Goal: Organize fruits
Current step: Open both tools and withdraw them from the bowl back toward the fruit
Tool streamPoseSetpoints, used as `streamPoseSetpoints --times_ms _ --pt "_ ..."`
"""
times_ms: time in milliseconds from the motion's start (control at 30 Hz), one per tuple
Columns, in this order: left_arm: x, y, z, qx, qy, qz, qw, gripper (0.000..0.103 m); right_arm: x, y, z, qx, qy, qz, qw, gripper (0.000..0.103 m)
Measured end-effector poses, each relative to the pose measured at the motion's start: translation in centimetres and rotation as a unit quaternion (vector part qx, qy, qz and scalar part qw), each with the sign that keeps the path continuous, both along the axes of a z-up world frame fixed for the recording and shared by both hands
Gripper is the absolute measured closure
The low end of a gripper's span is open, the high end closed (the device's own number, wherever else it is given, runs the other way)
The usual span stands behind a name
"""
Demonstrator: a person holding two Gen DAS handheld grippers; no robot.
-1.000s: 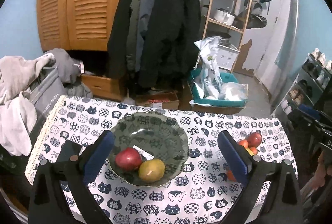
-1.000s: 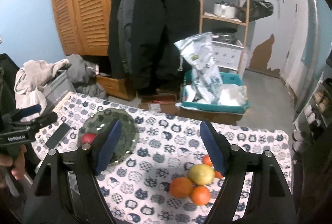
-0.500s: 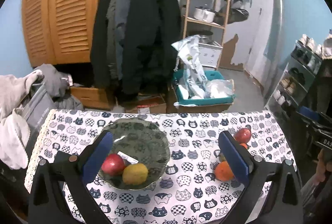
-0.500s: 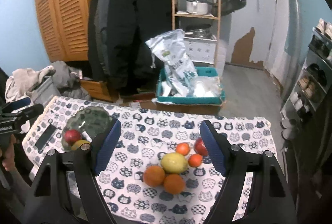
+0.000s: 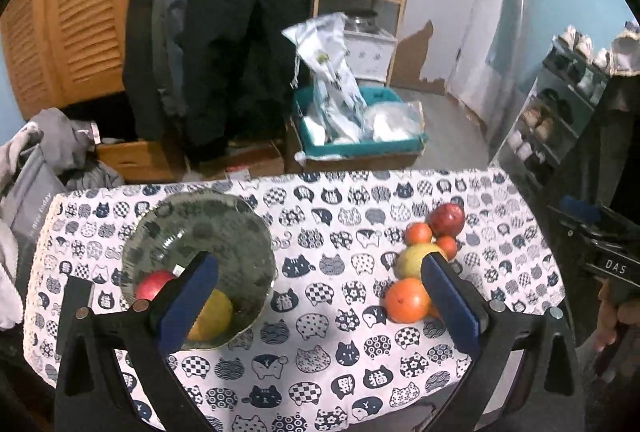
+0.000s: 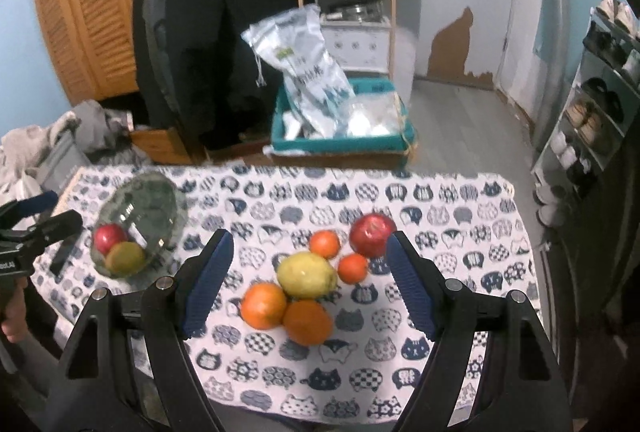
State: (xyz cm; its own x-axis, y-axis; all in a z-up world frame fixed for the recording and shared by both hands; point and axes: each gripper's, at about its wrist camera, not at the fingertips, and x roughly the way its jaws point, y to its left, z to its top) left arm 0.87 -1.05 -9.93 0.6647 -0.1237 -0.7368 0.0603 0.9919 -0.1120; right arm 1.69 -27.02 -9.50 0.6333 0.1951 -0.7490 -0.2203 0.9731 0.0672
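Fruit sits in two camps on the cat-print cloth [image 6: 460, 192]. Over on the left, the glass bowl [image 6: 138, 204] already has a red apple [image 6: 109, 237] and a greenish-yellow fruit [image 6: 126, 256] side by side in its near part. On the right, a loose cluster lies on the cloth: a yellow pear [image 6: 306, 274] in the middle, two big oranges [image 6: 264, 306] touching in front of it, two small tangerines [image 6: 324, 244] behind and beside it, and a second red apple [image 6: 372, 230] at the back.

Right gripper [image 6: 308, 284] hangs above that cluster, jaws spread wide, nothing between the pads, the pear framed in the gap. Left gripper [image 5: 316, 300] is wide open too and empty; its left finger [image 5: 188, 302] crosses in front of the bowl [image 5: 200, 220], its right finger cuts across the cluster's edge beside one orange [image 5: 406, 300].
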Motion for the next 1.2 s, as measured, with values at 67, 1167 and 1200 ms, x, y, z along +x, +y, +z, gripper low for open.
streamPoseSetpoints --times_ms 67,1167,1200 --pt "0.4 -0.8 -1.0 0.012 0.009 -0.005 0.9999 0.001 0.2 -0.1 -1.1 -0.009 0.014 -0.001 1.000 0.025" --pt "4.6 -6.7 -14.0 0.069 0.139 -0.071 0.9853 0.001 2.4 1.9 -16.5 -0.062 0.193 0.063 0.977 0.025" --pt "4.7 -6.7 -14.3 0.066 0.143 -0.071 0.9850 0.001 2.4 2.0 -16.8 -0.064 0.195 0.066 0.976 0.025"
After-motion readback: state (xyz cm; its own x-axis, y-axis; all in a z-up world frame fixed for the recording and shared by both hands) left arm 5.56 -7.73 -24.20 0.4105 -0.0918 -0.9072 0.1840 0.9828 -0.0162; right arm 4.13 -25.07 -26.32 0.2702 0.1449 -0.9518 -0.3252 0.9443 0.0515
